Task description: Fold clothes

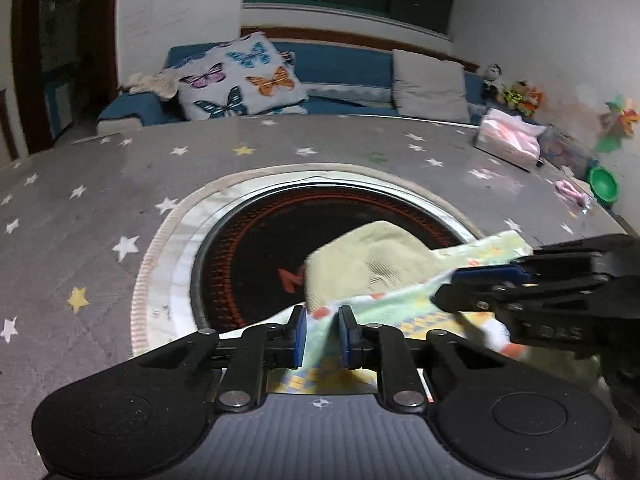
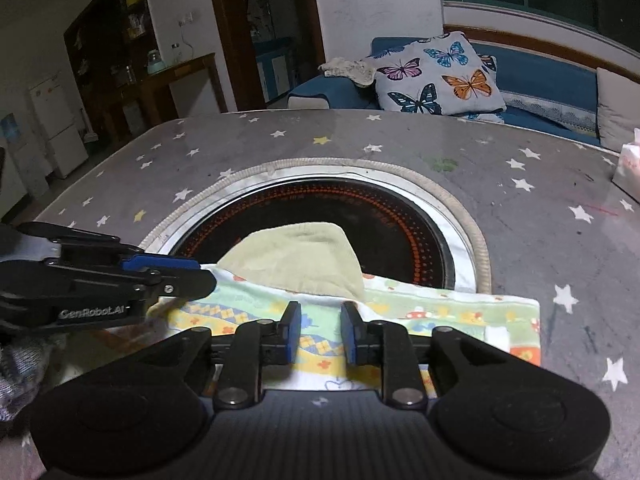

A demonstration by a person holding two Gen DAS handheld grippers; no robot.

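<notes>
left gripper [image 1: 322, 334] – jaws apart, patterned towel [image 2: 440, 312] fold between; right gripper [image 2: 320, 332] jaws apart over towel; yellowish cloth [image 2: 296, 260] at 12 o'clock.

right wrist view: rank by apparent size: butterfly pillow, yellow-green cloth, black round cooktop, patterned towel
1. black round cooktop
2. patterned towel, though partly hidden by the tongs
3. and 4. butterfly pillow and yellow-green cloth look alike; the pillow is much farther away, so they stay unranked.
</notes>
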